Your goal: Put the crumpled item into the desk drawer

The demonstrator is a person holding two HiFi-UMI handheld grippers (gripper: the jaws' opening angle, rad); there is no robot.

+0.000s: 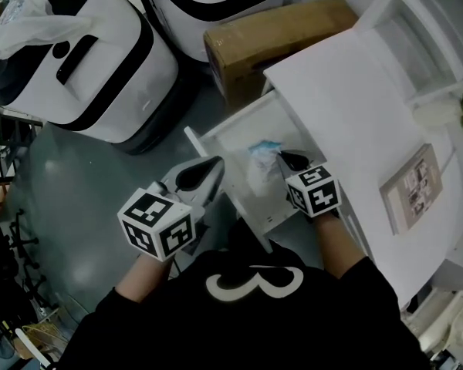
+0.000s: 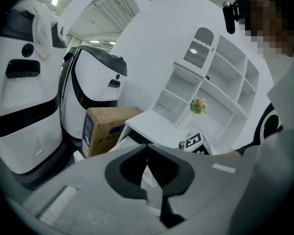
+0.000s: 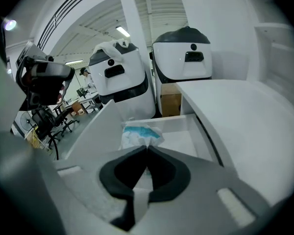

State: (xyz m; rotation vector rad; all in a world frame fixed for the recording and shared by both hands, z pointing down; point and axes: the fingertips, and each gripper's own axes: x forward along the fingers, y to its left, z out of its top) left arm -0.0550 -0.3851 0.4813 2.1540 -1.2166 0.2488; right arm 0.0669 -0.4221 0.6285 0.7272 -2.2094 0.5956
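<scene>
The crumpled item [image 1: 261, 166], white with a blue patch, hangs inside the open white desk drawer [image 1: 216, 139]. My right gripper [image 1: 282, 157] is over the drawer, shut, and its tips pinch the item's top edge. In the right gripper view the item [image 3: 139, 133] sits right at the closed tips of the right gripper [image 3: 147, 148], with the drawer [image 3: 183, 136] below it. My left gripper [image 1: 214, 164] is shut and holds nothing, beside the drawer's left wall. In its own view the left gripper [image 2: 147, 147] points toward the desk.
The white desk top [image 1: 355, 106] runs to the right of the drawer, with a framed picture [image 1: 411, 187] on it and shelves behind. A cardboard box [image 1: 278, 41] and two large white machines [image 1: 85, 60] stand on the floor beyond the drawer.
</scene>
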